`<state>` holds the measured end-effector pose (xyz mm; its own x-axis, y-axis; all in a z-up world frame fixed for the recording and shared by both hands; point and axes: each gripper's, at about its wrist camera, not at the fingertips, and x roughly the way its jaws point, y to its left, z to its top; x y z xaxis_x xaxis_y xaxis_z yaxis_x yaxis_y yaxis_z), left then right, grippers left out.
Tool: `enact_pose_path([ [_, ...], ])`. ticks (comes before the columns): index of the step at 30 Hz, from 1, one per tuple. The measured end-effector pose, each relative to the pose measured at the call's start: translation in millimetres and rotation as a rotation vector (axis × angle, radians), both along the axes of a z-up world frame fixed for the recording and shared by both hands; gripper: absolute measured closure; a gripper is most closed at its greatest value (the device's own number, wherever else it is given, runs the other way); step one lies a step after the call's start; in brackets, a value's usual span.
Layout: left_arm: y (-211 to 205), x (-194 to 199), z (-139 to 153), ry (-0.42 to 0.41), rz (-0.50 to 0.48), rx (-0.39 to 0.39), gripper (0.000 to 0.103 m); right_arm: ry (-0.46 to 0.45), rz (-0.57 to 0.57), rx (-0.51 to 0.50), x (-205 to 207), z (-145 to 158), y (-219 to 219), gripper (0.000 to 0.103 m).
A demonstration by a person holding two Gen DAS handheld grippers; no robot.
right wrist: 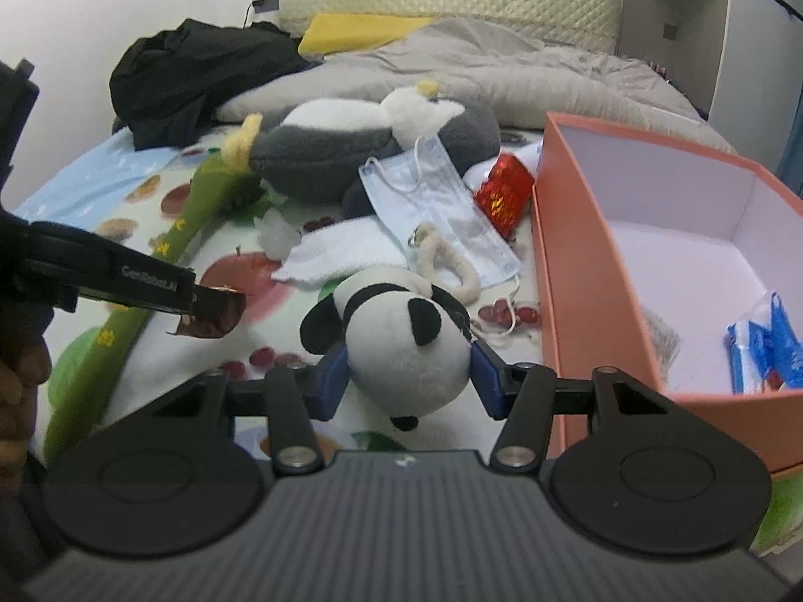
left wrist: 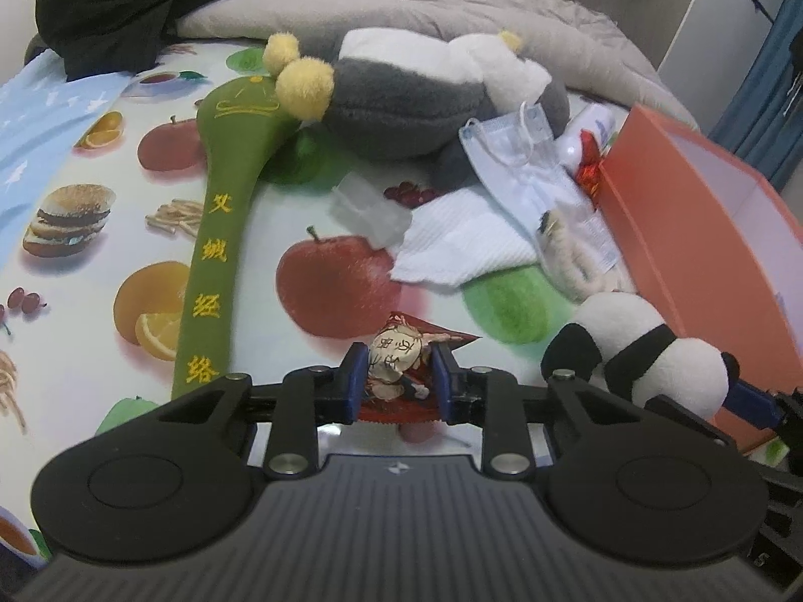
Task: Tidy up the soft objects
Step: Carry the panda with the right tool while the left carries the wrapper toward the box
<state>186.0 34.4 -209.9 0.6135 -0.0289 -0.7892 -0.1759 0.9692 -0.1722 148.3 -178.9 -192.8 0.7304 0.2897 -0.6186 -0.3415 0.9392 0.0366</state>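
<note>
— Both tongs are busy, as far as I can see. Left tongs (left wrist: pixel 396 376) are pinching a small crinkled snack packet (left wrist: pixel 401 366), red foil with a pale printed face, lifted just above the bed sheet (left wrist: pixel 75 251).

— And the right?

— Right tongs (right wrist: pixel 409 381) are closed in on the panda plush (right wrist: pixel 401 346), one blue pad on each side of its round head. The panda sits low over the fruit-print sheet, just beside the orange box (right wrist: pixel 577 261), which stands open with a blue-wrapped pack (right wrist: pixel 768 346) already inside.

— How will the panda handle?

— I'd judge it light and squashy. The stuffing gives under the pads, so a hold across the widest part of the head is safest; gripped by an ear, it could swing or slip out. The packet looks almost weightless but slick, and the foil may crumple or slide between the pads.

— What else is waiting?

— A big grey-and-white plush bird (left wrist: pixel 401 100), a long green padded stick (left wrist: pixel 211 261) with yellow characters, a face mask (right wrist: pixel 436 200), a folded white cloth (right wrist: pixel 341 251) and a red foil pouch (right wrist: pixel 504 190), all lying near each other on the bed.

— The bird?

— Bulky, floppy; it probably needs both tongs, taken at the body.
</note>
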Motion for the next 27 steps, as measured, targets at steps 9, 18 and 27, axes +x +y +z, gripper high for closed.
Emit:
enact_pose_path([
  [9, -12.9, 15.9, 48.4, -0.032, -0.001, -0.054, 0.071, -0.057, -0.027, 0.039, 8.0, 40.2, -16.2, 0.048],
  [18, -43.7, 43.3, 113.4, -0.131, -0.065, -0.055, 0.071, -0.149, -0.094, 0.08, 27.4, 93.2, -45.0, 0.048],
  [27, -92.5, 74.1, 174.2, -0.233, -0.162, -0.084, 0.071, -0.277, -0.173, 0.09, 45.3, 154.4, -84.5, 0.048],
])
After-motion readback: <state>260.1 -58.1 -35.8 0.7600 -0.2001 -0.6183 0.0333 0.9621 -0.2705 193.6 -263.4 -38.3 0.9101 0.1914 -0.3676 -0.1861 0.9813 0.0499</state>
